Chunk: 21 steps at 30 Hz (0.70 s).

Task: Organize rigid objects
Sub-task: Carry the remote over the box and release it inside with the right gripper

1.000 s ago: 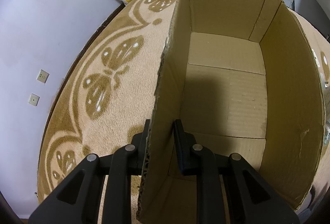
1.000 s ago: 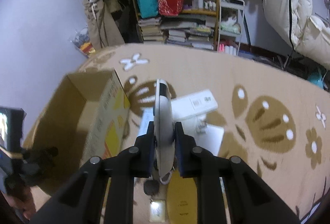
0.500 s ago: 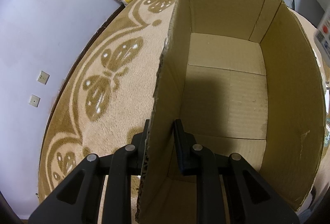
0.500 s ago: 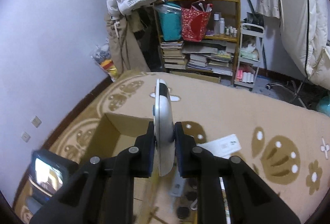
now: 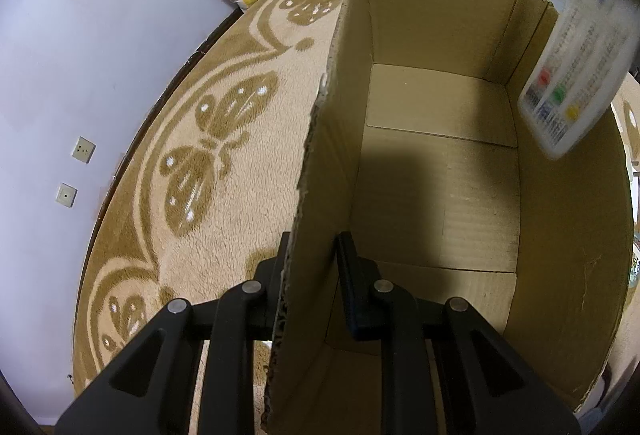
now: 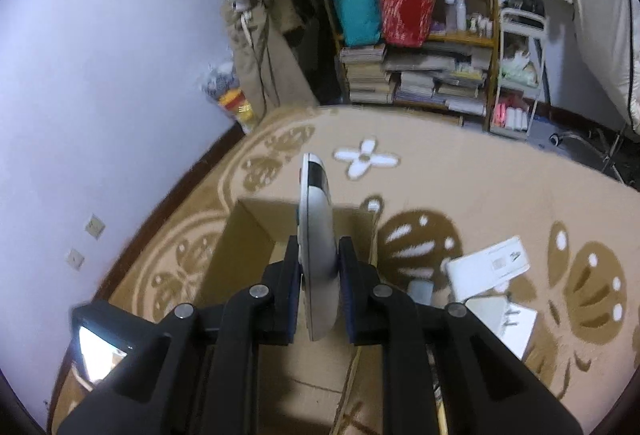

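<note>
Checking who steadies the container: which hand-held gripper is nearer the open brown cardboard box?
Left. The left hand-held gripper is clamped on the open brown cardboard box's side wall. The right hand-held gripper holds a white remote control above the box, not touching it.

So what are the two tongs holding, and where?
Left tongs pinch the cardboard box by its side wall's top edge. Right tongs clamp the white remote control near its lower end, edge-on.
</note>
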Each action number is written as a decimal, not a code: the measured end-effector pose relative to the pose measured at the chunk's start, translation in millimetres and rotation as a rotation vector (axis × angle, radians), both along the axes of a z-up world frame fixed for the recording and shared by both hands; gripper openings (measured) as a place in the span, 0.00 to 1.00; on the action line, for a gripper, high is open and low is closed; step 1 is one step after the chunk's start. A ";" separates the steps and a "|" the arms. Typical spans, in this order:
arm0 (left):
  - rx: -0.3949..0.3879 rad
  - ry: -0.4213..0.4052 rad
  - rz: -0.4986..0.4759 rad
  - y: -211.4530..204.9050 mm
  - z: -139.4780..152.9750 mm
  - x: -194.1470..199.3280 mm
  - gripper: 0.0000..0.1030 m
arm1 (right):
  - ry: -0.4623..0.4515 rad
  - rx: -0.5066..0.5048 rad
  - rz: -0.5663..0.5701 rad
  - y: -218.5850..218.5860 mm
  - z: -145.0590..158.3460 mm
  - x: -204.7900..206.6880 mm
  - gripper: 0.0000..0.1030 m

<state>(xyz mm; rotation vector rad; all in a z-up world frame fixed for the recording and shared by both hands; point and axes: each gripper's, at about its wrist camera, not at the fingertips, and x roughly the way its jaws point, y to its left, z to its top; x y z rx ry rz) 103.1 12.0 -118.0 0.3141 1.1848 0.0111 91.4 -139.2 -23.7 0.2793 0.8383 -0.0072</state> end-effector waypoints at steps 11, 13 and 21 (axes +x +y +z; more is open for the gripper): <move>-0.011 0.002 0.003 1.8 0.0 -0.5 0.19 | 0.083 -0.064 0.035 20.7 -37.6 2.8 0.19; -0.011 0.004 0.003 2.6 -0.6 -0.1 0.18 | 0.051 -0.083 0.025 20.5 -31.7 -0.6 0.20; -0.015 0.004 0.000 2.2 -0.4 0.3 0.18 | 0.025 -0.076 -0.015 3.5 -16.5 -9.6 0.54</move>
